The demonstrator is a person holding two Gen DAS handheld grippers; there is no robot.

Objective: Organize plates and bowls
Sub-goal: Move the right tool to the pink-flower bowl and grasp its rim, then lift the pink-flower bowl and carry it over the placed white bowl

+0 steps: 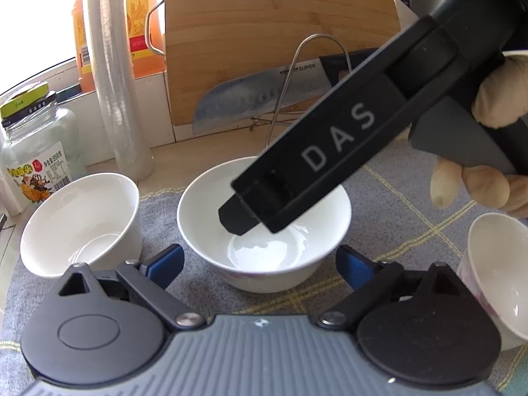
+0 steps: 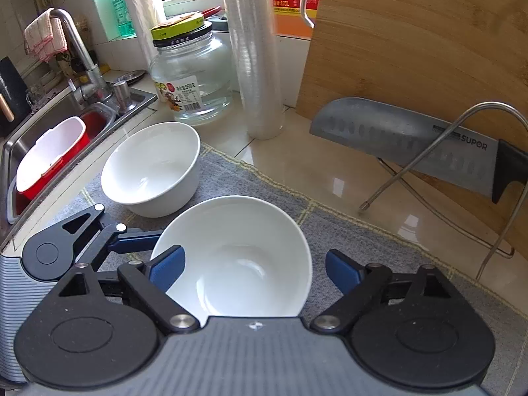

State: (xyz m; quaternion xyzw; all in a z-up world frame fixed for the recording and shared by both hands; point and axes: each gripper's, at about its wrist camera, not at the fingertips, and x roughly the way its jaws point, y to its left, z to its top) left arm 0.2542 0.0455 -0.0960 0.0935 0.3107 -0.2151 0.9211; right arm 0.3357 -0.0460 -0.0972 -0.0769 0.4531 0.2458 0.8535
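The middle bowl (image 1: pixel 264 227) is stood upright, mouth up, on the grey checked cloth (image 1: pixel 396 198) over the tabletop (image 2: pixel 297 165), between the spread blue pads of the left tool (image 1: pixel 260 264). The right tool (image 2: pixel 254 270) is also held open, one finger (image 1: pixel 237 217) dipped inside the bowl. A second bowl (image 2: pixel 151 168) is set beside it, near the sink (image 2: pixel 39 125). A third vessel (image 1: pixel 495 277) is cut off at the frame edge.

Place: home kitchen
Left of gripper: stainless steel sink (image 2: pixel 19 138) with chrome faucet (image 2: pixel 74 38)
Ahead: upright bamboo cutting board (image 2: pixel 412 39), steel cleaver (image 2: pixel 396 135)
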